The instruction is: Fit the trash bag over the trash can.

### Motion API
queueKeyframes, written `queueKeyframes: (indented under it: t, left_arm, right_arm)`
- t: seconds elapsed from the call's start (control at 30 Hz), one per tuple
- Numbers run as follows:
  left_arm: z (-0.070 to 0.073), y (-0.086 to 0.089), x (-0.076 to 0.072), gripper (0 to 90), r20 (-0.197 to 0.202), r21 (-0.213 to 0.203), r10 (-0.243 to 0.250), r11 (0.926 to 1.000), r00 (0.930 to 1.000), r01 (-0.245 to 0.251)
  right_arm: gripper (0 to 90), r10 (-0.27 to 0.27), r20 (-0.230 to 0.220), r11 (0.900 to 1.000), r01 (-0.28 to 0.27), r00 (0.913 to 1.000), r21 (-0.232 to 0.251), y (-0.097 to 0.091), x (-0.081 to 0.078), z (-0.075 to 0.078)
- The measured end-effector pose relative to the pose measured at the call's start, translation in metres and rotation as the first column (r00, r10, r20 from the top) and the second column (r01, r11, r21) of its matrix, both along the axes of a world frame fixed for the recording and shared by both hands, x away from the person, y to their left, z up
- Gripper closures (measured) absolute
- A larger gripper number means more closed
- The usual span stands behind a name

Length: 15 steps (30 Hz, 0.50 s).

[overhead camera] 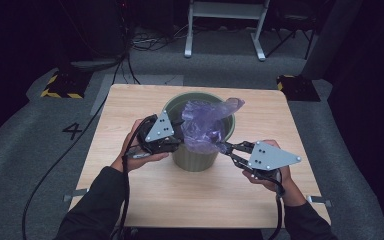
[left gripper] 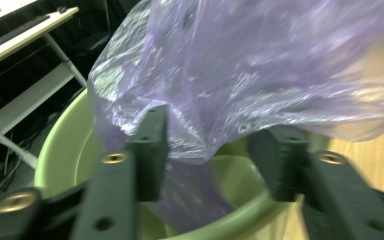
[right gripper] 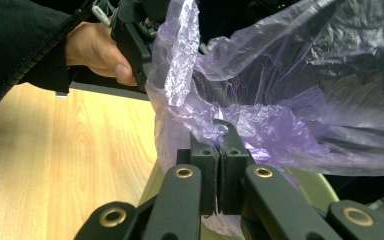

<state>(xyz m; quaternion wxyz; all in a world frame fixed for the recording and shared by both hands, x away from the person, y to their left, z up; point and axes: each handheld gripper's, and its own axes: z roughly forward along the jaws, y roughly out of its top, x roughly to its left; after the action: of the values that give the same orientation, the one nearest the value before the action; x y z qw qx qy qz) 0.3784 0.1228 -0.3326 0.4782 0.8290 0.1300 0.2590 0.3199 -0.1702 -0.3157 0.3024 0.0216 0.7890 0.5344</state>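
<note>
While a green bin (overhead camera: 200, 150) stands mid-table (overhead camera: 130, 200), the right gripper (overhead camera: 226, 148) pinches a purple bag (overhead camera: 205, 125) at its near rim, and the left gripper (overhead camera: 177, 135), jaws apart, straddles the film. Grey carpet and cables surround the wooden table in a dark room.

A single readable mark shows in the high view, at the left of the frame: a dark numeral "4" (overhead camera: 72, 131) on the grey floor (overhead camera: 20, 145) beside the table's left edge; the two gripper views carry no legible text.
</note>
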Motion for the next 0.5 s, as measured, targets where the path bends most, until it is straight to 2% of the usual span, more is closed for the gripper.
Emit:
queueKeyframes:
  t: [0.03,0.13,0.2,0.27,0.33,0.5]
  left_arm:
    - [0.001,0.001,-0.003,45.8,-0.004,-0.019,-0.009,0.9998,0.9999,0.009]
    - [0.004,0.003,-0.012,31.7,0.003,-0.054,-0.030,0.9981,0.9995,0.030]
    - [0.006,0.005,-0.021,23.7,0.003,-0.075,-0.060,0.9953,0.9982,0.061]
    - [0.007,0.006,-0.024,22.6,0.004,-0.081,-0.070,0.9943,0.9976,0.070]
    - [0.008,0.007,-0.031,20.0,0.005,-0.099,-0.097,0.9903,0.9953,0.097]
    - [0.012,0.007,-0.049,19.2,0.025,-0.114,-0.139,0.9834,0.9899,0.141]
  right_arm:
    - [88.8,0.000,0.000,1.0000,0.000,1.0000,0.000,0.000,0.000,0.000]
    - [88.8,0.001,-0.007,1.0000,-0.001,1.0000,-0.008,0.002,-0.001,-0.003]
    - [88.8,0.004,-0.017,1.0000,-0.004,0.9998,-0.003,0.003,-0.002,-0.006]
    - [88.8,0.003,-0.019,1.0000,-0.003,0.9998,-0.002,0.003,-0.002,-0.007]
    - [88.8,0.007,-0.025,1.0000,-0.007,0.9997,0.001,0.003,-0.003,-0.010]
    - [88.9,0.004,-0.041,0.9999,-0.004,0.9992,-0.011,0.004,-0.005,-0.016]
